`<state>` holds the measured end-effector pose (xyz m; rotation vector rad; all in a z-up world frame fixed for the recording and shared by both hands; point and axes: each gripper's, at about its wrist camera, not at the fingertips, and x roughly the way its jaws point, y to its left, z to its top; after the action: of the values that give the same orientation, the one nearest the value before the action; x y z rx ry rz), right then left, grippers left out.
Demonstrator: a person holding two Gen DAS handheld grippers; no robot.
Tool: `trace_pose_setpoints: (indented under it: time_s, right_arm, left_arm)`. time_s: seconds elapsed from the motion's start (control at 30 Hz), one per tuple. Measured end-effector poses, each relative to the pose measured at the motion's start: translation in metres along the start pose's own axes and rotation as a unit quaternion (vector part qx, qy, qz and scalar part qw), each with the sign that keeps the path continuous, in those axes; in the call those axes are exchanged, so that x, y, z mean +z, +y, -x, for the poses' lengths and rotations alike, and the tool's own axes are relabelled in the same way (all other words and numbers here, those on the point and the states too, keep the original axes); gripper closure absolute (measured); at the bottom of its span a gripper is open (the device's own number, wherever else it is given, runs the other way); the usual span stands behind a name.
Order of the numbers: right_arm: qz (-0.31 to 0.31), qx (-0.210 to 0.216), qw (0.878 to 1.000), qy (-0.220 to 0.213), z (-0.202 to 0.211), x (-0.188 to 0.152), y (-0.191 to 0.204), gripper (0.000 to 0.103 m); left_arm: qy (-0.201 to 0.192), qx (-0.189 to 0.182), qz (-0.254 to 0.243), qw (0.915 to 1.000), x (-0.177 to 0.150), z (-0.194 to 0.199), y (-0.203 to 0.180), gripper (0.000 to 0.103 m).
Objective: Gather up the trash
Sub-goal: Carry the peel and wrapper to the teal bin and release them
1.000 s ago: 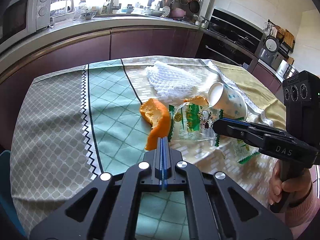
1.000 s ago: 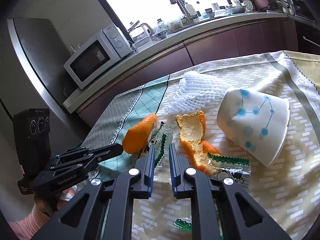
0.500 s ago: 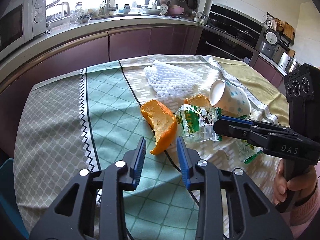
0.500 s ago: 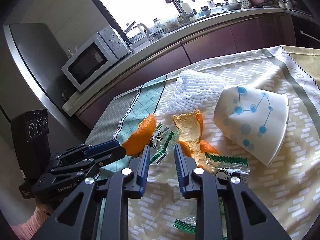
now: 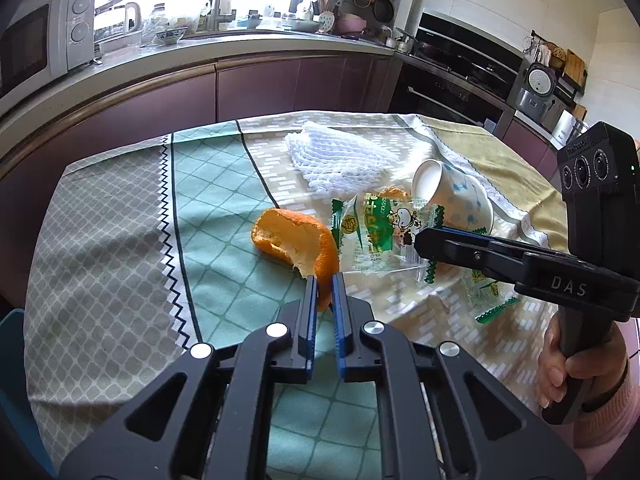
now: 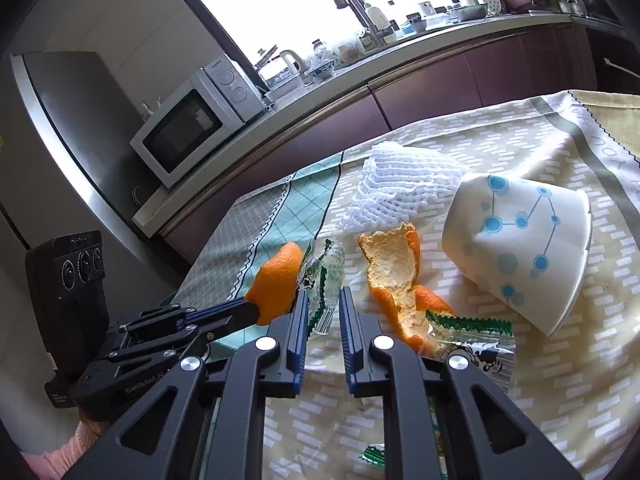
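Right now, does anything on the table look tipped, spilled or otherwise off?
Yes: the paper cup lies tipped on its side on the tablecloth, beside the orange peel and a snack wrapper. No spill shows.

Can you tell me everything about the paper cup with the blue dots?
The paper cup is white, printed with blue dots joined by thin lines like a star map. It looks like thin paper, and it is empty, white inside. It lies tipped on its side on the patterned tablecloth, beside the white foam net and a curled orange peel. Neither gripper touches it.
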<state>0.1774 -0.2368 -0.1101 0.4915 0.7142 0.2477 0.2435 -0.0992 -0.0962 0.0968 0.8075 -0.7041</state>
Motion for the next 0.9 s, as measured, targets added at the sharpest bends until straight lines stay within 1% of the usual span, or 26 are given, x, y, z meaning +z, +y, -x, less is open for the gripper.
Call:
trace_pose_setpoints:
  time_s: [0.23, 0.5, 0.73, 0.9]
  right_arm:
    - [0.008, 0.03, 0.999, -0.008, 0.011, 0.0, 0.014, 0.089]
    - [0.03, 0.073, 0.997, 0.008, 0.003, -0.003, 0.045, 0.089]
    - [0.056, 0.116, 0.991, 0.033, -0.016, -0.005, 0.084, 0.089]
    - [0.078, 0.153, 0.984, 0.057, -0.04, -0.005, 0.12, 0.089]
  left_arm:
    - [-0.03, 0.014, 0.021, 0.9992, -0.01, 0.042, 0.016, 0.096]
    - [-0.053, 0.038, 0.042, 0.997, -0.027, 0.095, 0.045, 0.098]
    - [-0.073, 0.076, 0.061, 0.9925, -0.047, 0.145, 0.081, 0.098]
    - [-0.086, 0.116, 0.08, 0.9863, -0.059, 0.18, 0.114, 0.098]
